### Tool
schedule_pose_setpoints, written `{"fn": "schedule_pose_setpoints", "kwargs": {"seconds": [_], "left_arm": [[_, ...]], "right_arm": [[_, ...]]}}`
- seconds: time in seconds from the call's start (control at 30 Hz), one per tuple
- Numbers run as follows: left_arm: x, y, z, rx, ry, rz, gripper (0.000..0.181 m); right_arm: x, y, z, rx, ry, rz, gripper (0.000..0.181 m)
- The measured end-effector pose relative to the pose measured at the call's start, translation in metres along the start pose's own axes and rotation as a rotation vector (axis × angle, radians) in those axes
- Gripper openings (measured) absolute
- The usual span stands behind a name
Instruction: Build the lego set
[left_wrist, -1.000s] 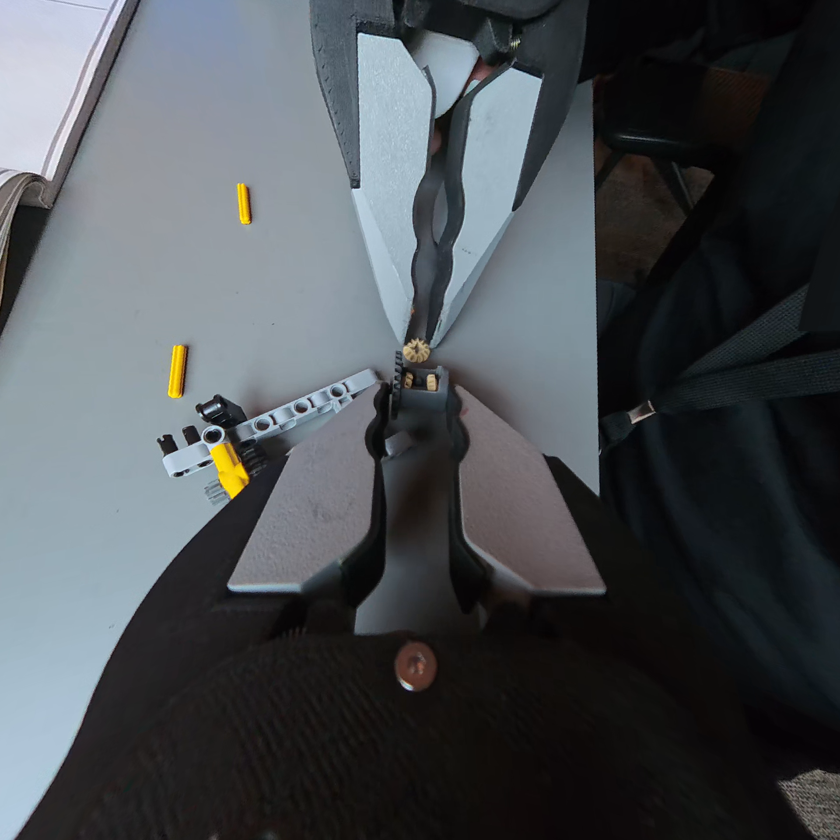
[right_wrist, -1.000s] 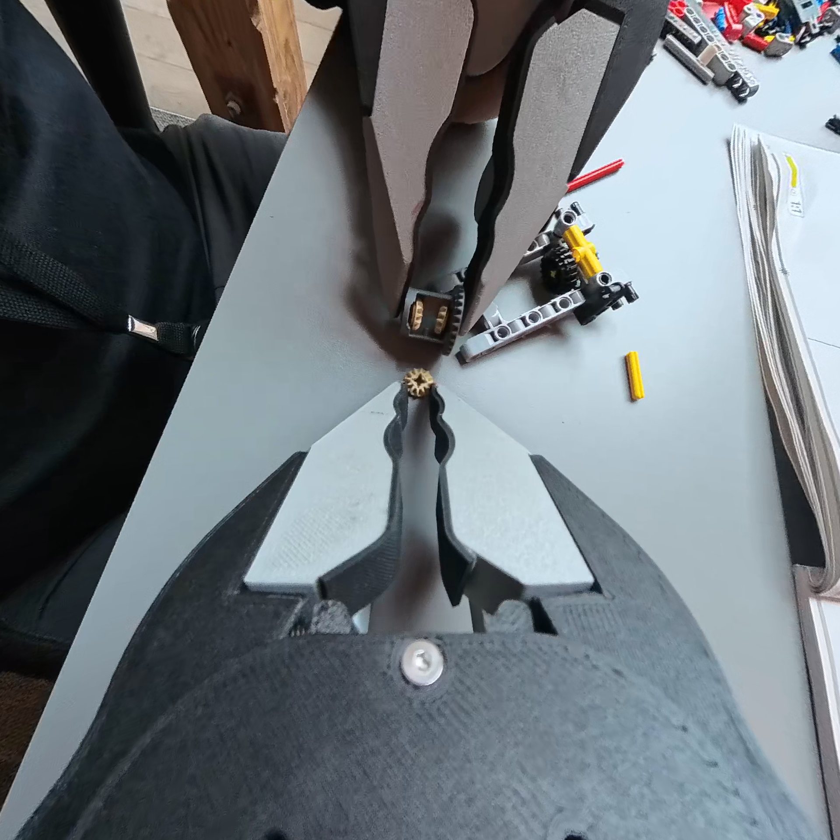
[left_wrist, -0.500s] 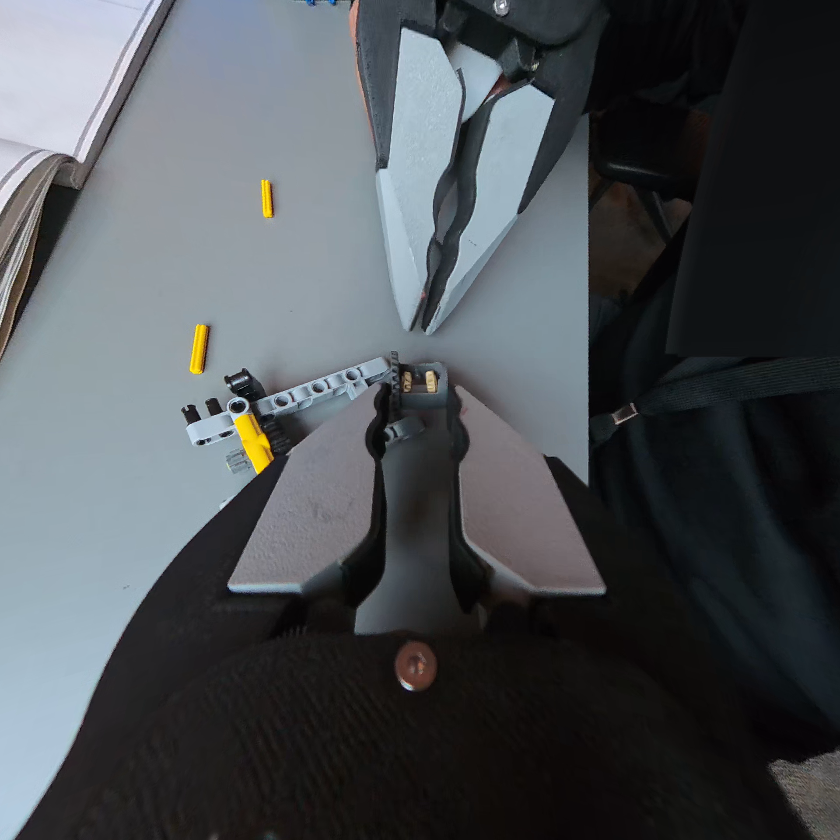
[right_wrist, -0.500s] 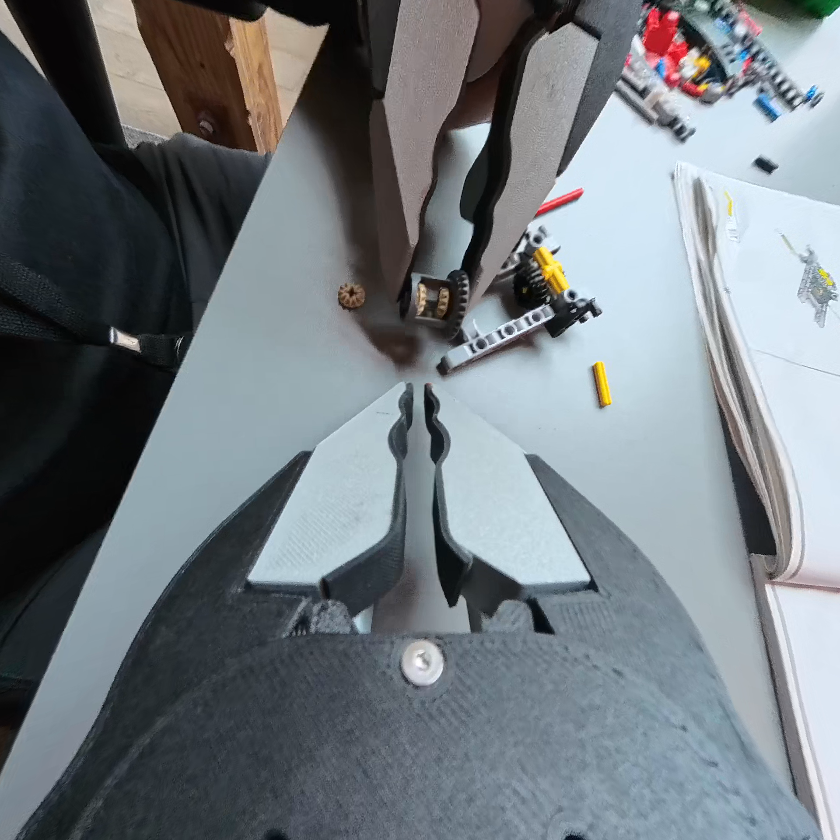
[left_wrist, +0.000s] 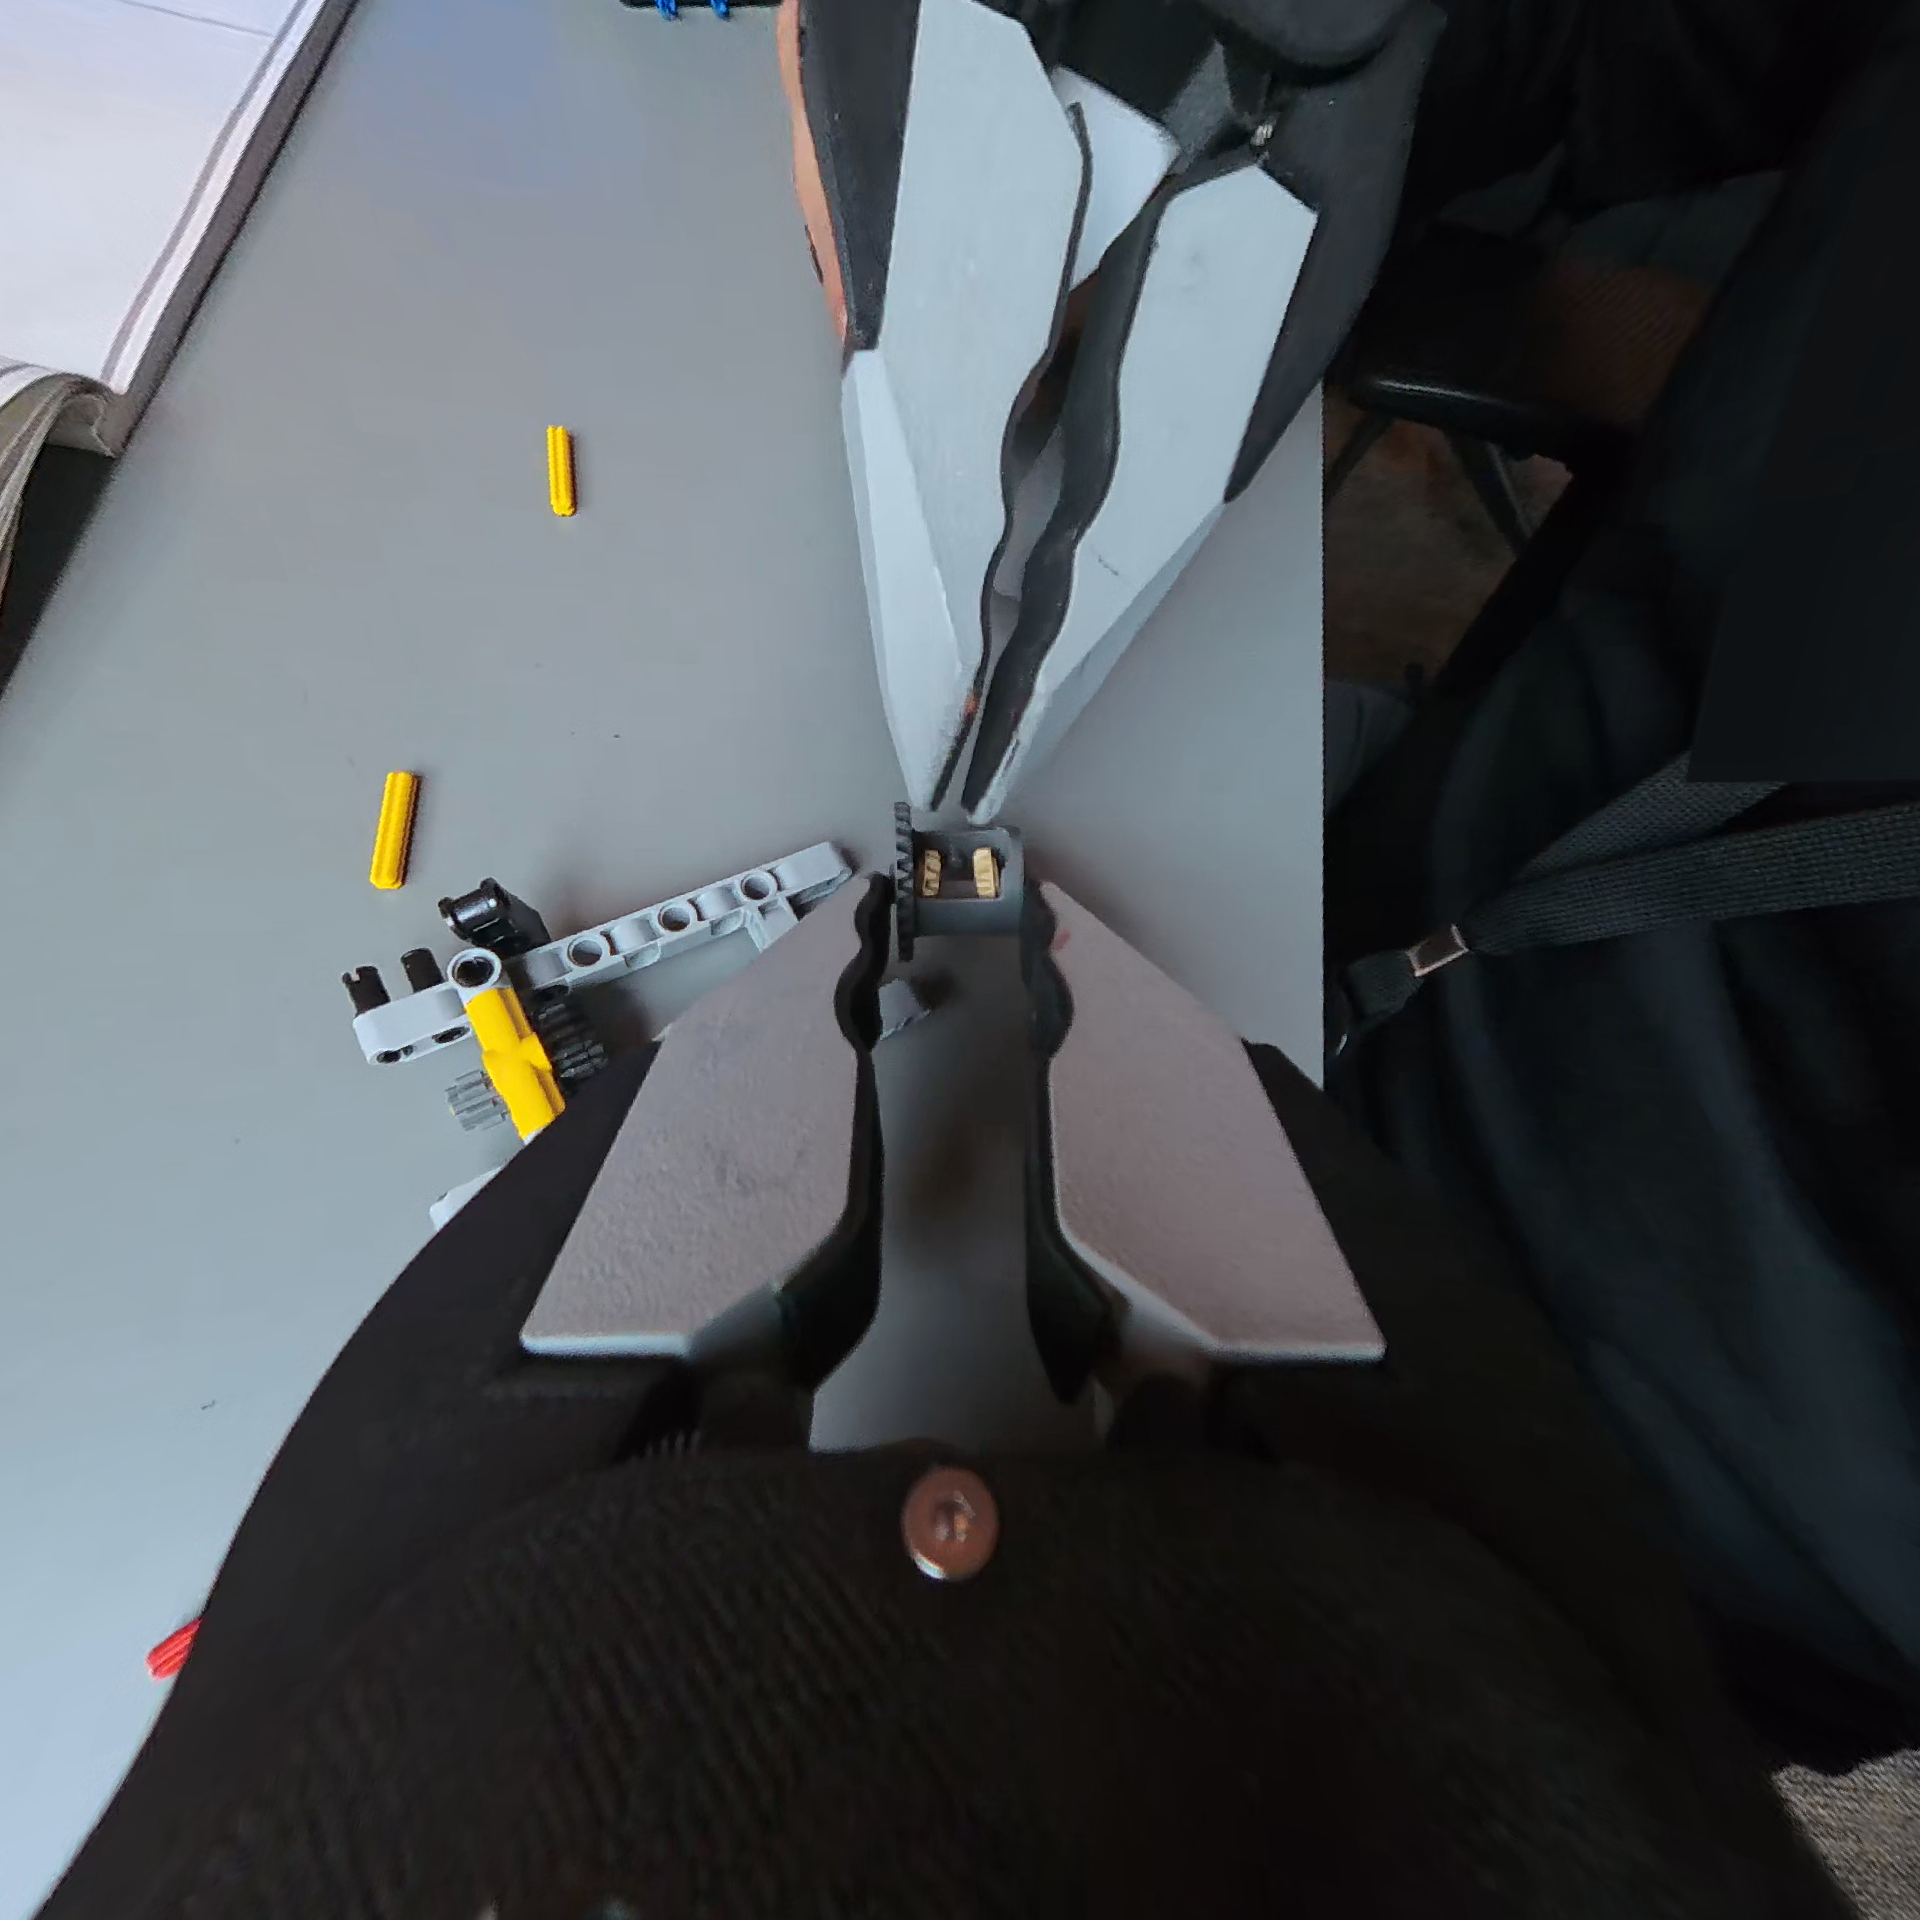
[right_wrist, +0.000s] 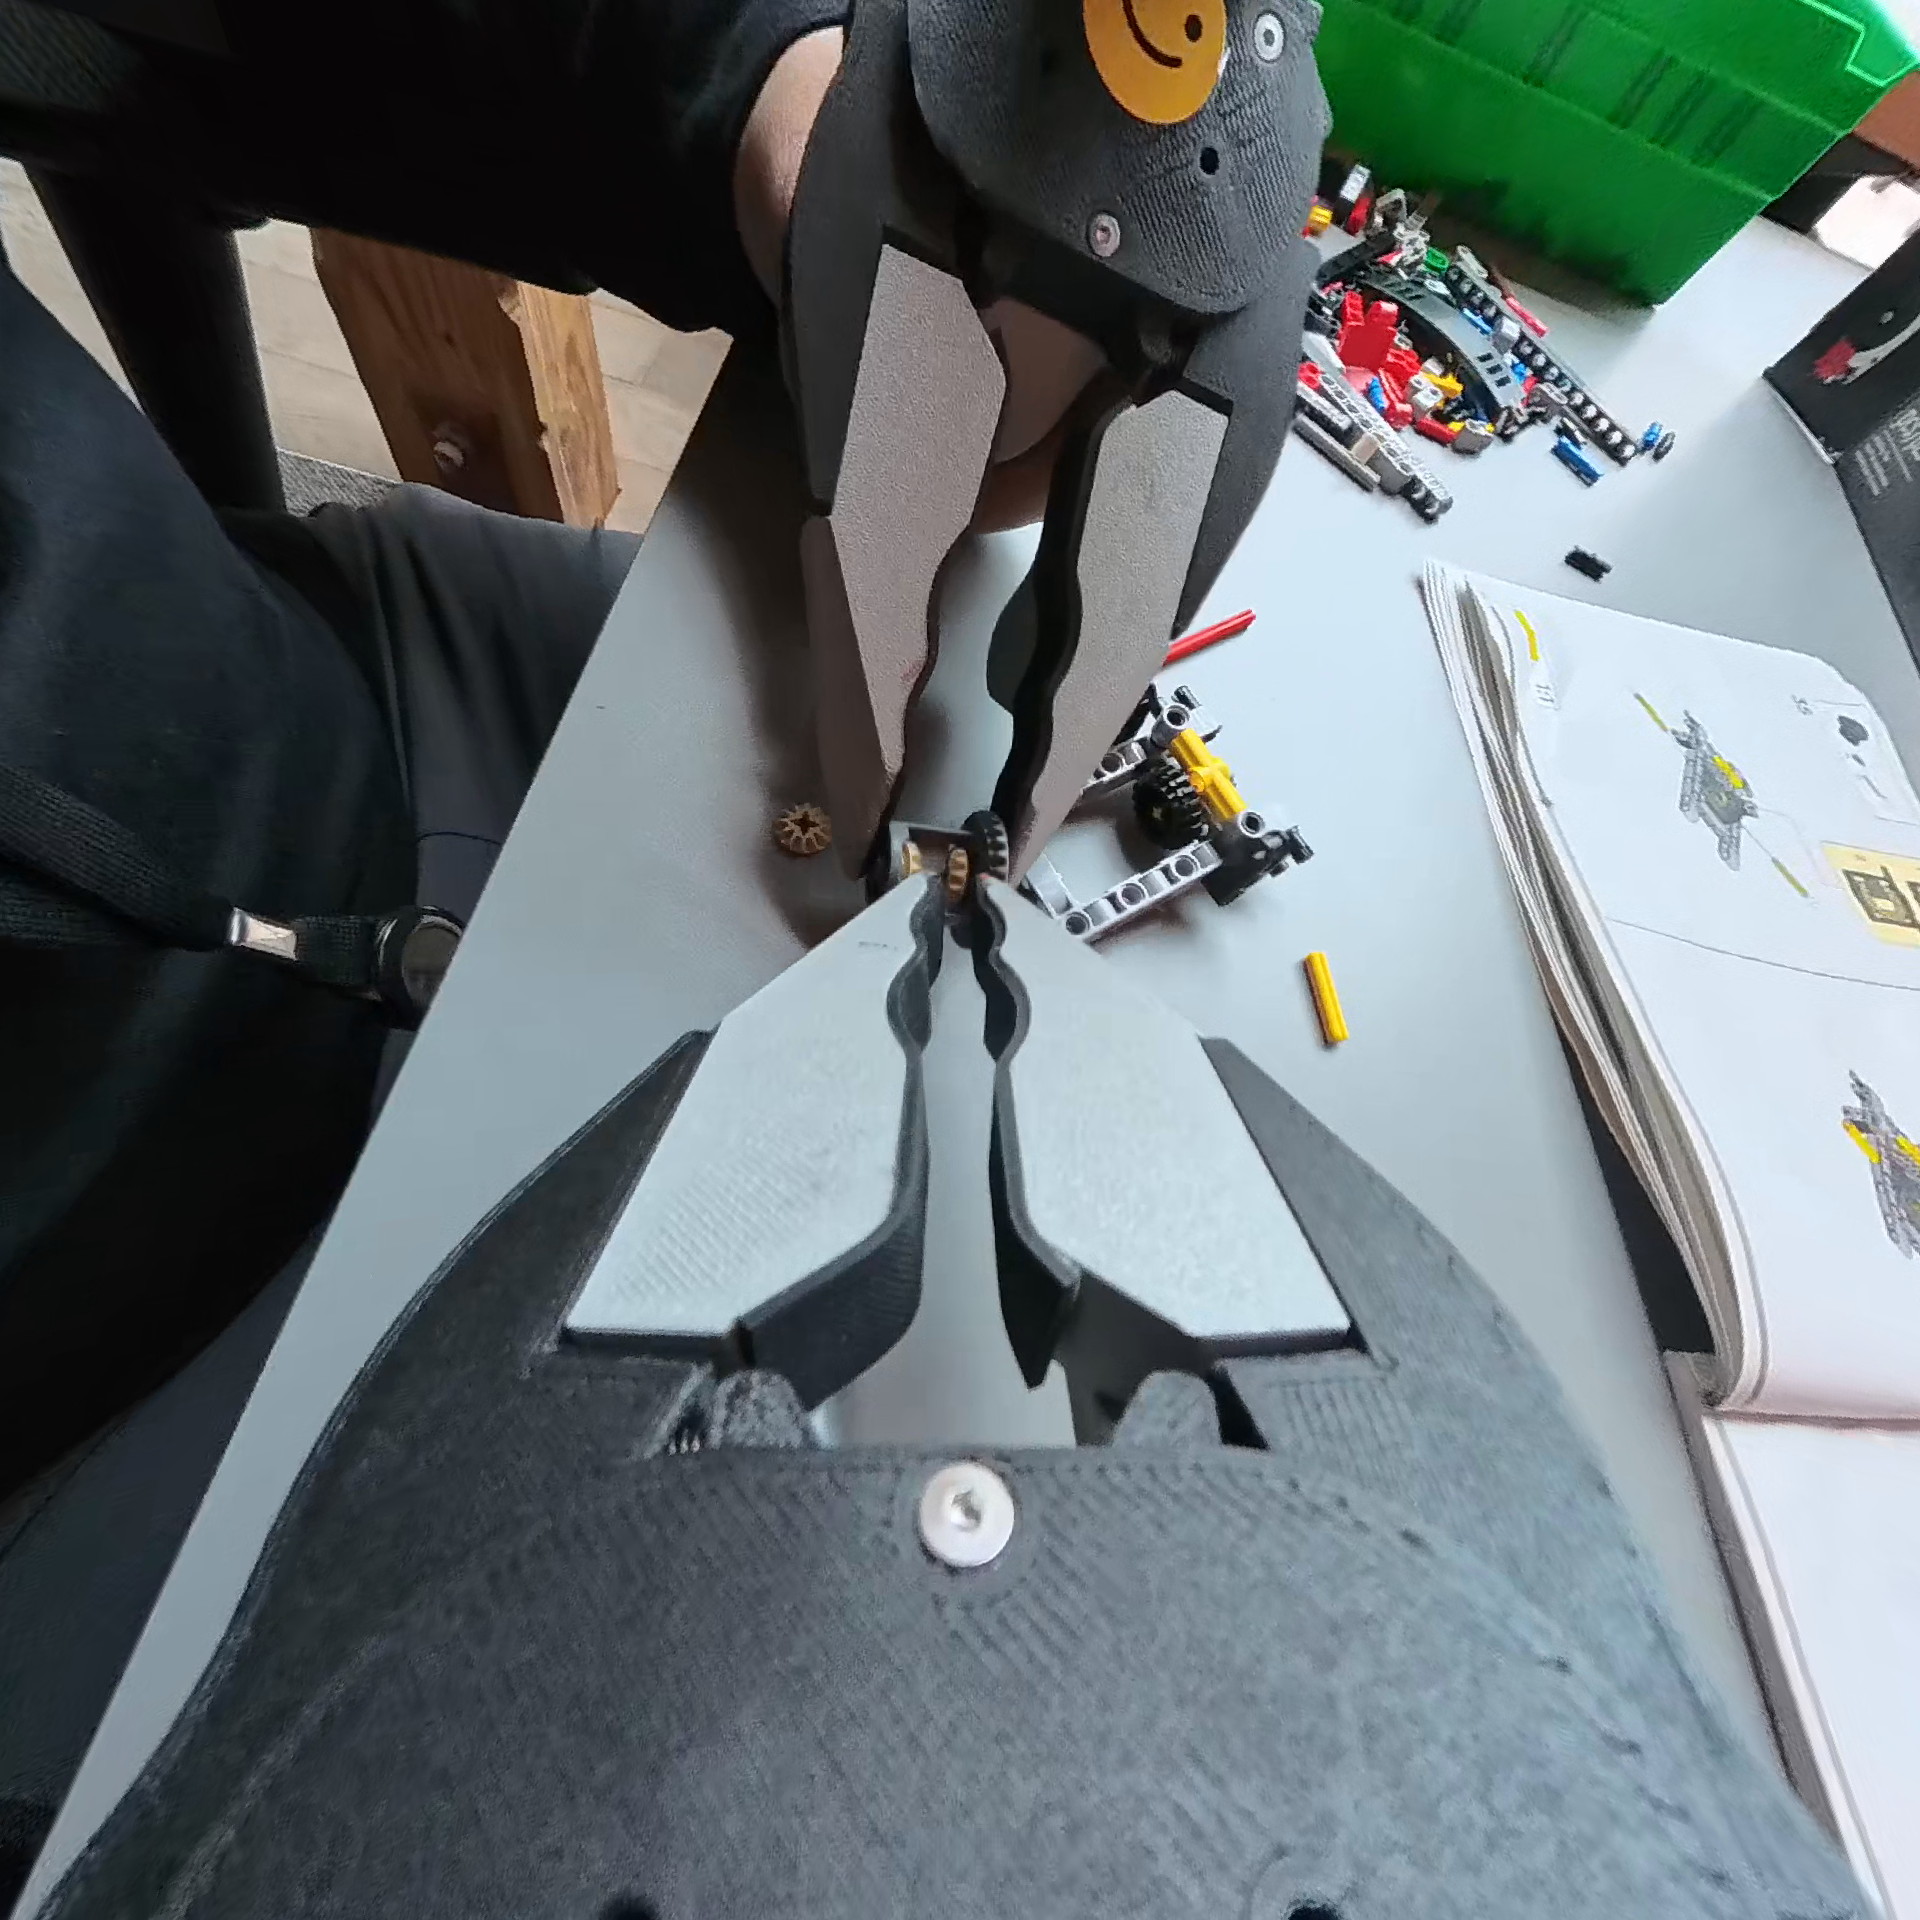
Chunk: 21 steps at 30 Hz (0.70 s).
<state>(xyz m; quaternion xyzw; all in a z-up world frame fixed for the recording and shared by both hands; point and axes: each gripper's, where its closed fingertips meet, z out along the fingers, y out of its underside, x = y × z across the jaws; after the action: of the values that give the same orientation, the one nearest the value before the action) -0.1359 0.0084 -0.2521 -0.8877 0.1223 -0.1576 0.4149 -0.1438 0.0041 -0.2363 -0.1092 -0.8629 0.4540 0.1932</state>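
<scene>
— Where's the differential housing (left_wrist: 961, 883)?

— Pinched in the left gripper (left_wrist: 954, 914) jaws just above the tabletop (left_wrist: 312, 623), its axis lying crosswise, black ring gear to the left.

— And the right gripper (right_wrist: 954, 914)?

— Jaws nearly pressed together, empty, tips at the housing. A tan gear (right_wrist: 801, 829) lies flat beside it.

Right tool (right_wrist: 958, 906) tips meet gear housing (right_wrist: 940, 854).

Grey table (right_wrist: 1392, 748) — matte top, straight near edge, lit evenly by soft daylight. Wooden post (right_wrist: 457, 405), bolted, standing beyond the edge on pale plank flooring (right_wrist: 665, 364). Green plastic bin (right_wrist: 1558, 114) at the far end — dark chair frame (left_wrist: 1455, 416) over brown carpet.
</scene>
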Motion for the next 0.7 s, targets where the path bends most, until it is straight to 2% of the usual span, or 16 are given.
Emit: {"fn": "schedule_pose_setpoints", "kwargs": {"seconds": [0.27,0.5,0.7], "left_arm": [[-0.001,0.001,0.002,-0.009,-0.010,-0.025,0.022],[-0.003,0.003,0.005,-0.030,-0.027,-0.045,0.022],[-0.012,0.003,0.000,-0.051,-0.145,0.088,0.022]], "right_arm": [[0.002,0.004,0.005,-0.045,0.060,-0.070,0.000],[0.000,0.008,0.009,-0.067,0.050,-0.078,0.000],[0.000,0.002,0.001,0.003,-0.032,0.004,0.000]]}}
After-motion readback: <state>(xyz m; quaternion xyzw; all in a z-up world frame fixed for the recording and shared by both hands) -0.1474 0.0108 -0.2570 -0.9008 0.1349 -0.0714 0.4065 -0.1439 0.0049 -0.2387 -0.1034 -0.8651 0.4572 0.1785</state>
